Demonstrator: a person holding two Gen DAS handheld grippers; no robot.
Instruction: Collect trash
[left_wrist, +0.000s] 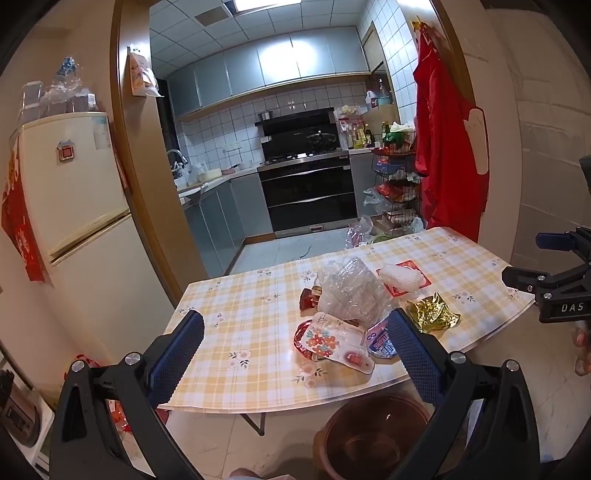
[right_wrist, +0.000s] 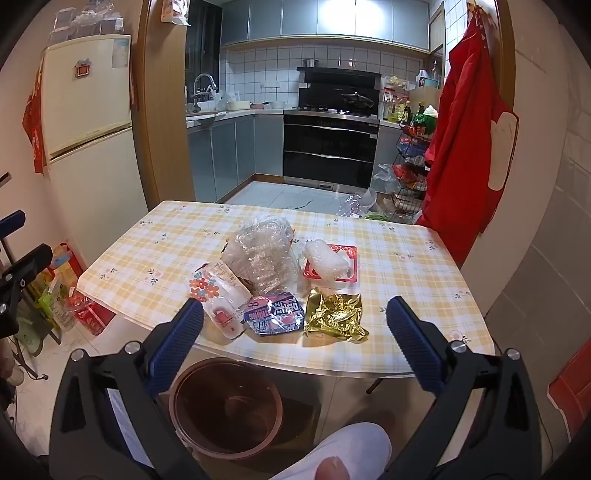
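Trash is seen gathered in a loose cluster on a table covered with a yellow checked, flower-printed cloth, nearer the front edge than the far one. A large crumpled clear plastic bag is piled at the middle of the cluster. Just behind and to its right, a small red tray is set with a wad of white wrap on it. Along the front edge, three flat pieces are laid side by side: a white pouch printed with flowers towards the left, a blue and pink wrapper in the middle, and a crumpled gold foil wrapper to the right. A round brown bin is placed on the floor below the front edge.

Both grippers are held short of the front edge, tilted downwards. The left gripper is spread wide with nothing held. The right gripper is likewise spread wide and empty.

A cream fridge is seen at the left, and a kitchen with a black oven beyond.
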